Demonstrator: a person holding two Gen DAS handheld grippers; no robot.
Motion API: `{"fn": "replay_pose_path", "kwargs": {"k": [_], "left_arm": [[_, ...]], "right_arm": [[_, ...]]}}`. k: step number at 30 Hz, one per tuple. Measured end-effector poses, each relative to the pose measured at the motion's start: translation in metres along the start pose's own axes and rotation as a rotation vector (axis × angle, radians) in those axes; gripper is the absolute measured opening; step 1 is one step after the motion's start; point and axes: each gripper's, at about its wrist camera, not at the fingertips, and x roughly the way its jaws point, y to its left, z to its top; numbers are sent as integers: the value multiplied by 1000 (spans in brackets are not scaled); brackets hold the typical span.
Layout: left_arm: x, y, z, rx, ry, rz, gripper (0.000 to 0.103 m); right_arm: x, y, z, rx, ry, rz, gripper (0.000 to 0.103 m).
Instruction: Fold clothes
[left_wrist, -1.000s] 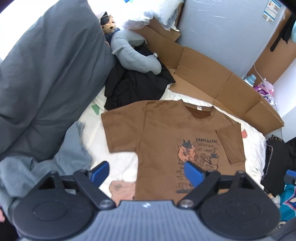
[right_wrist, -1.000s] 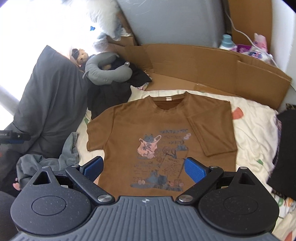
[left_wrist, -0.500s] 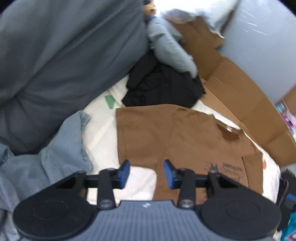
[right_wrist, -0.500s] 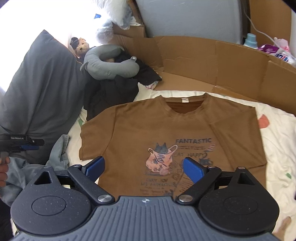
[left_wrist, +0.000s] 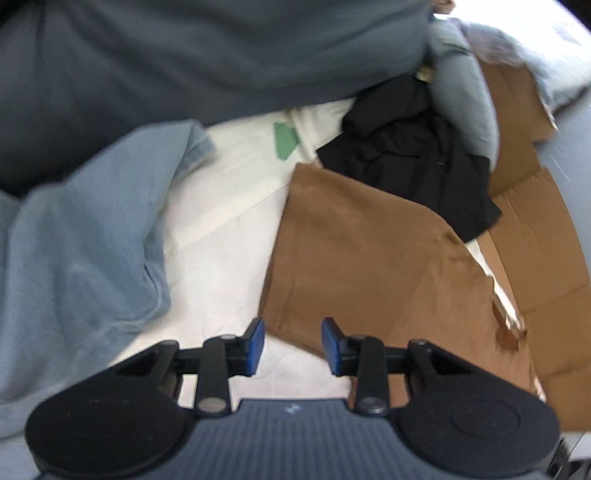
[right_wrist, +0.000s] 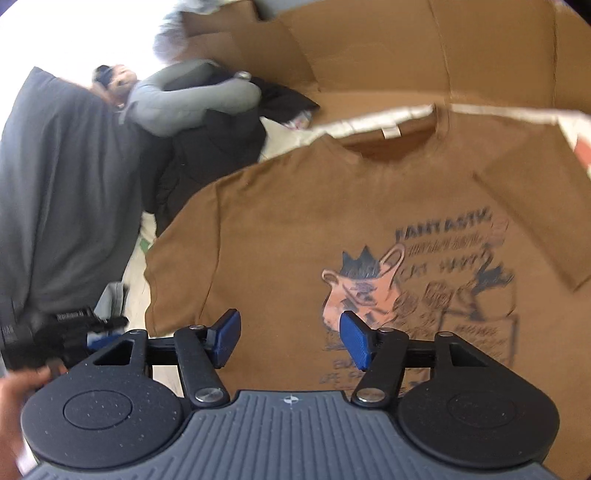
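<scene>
Lying flat and face up on a white bedsheet (left_wrist: 229, 221), a brown T-shirt (right_wrist: 295, 229) shows a printed cat graphic and lettering on its chest, with the neckline pointing toward a wall of brown cardboard (right_wrist: 406, 44) at the far edge of the bed. One short sleeve (left_wrist: 332, 236) spreads toward the left side of the bed, and its hem corner sits between the blue pads of the left gripper (left_wrist: 291, 341). That gripper's jaws stand partly apart and are not pressing on the cloth; whether the pads touch the fabric cannot be told through the blur. The right gripper (right_wrist: 290, 338) hangs over the lower chest of the shirt with its jaws closing, shirt fabric below the gap, nothing clamped. A hand (right_wrist: 14, 391) at the left edge of the right wrist view carries the other tool. Beside the sleeve lies a light blue garment (left_wrist: 81, 266), with a large dark grey pillow (left_wrist: 184, 55) behind it. A black garment (left_wrist: 413, 155) overlaps the shirt's shoulder, and a grey neck pillow (right_wrist: 192, 103) rests on top of it.
</scene>
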Motion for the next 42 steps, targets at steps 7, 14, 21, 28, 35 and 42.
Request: {"fn": "replay_pose_path", "kwargs": {"k": [7, 14, 21, 28, 35, 42], "left_arm": [[27, 19, -7, -112, 3, -19, 39], [39, 37, -21, -272, -41, -99, 45], [42, 55, -33, -414, -109, -210, 44], [45, 69, -52, -465, -186, -288, 37], [42, 75, -48, -454, -208, -290, 5], [32, 65, -40, -387, -235, -311, 4]], "right_arm": [[40, 12, -17, -94, 33, -6, 63], [61, 30, -15, -148, 61, 18, 55], [74, 40, -22, -164, 91, 16, 55], [89, 57, -30, -206, 110, 21, 46], [109, 79, -32, -259, 133, 40, 21], [130, 100, -28, -306, 152, 64, 15]]}}
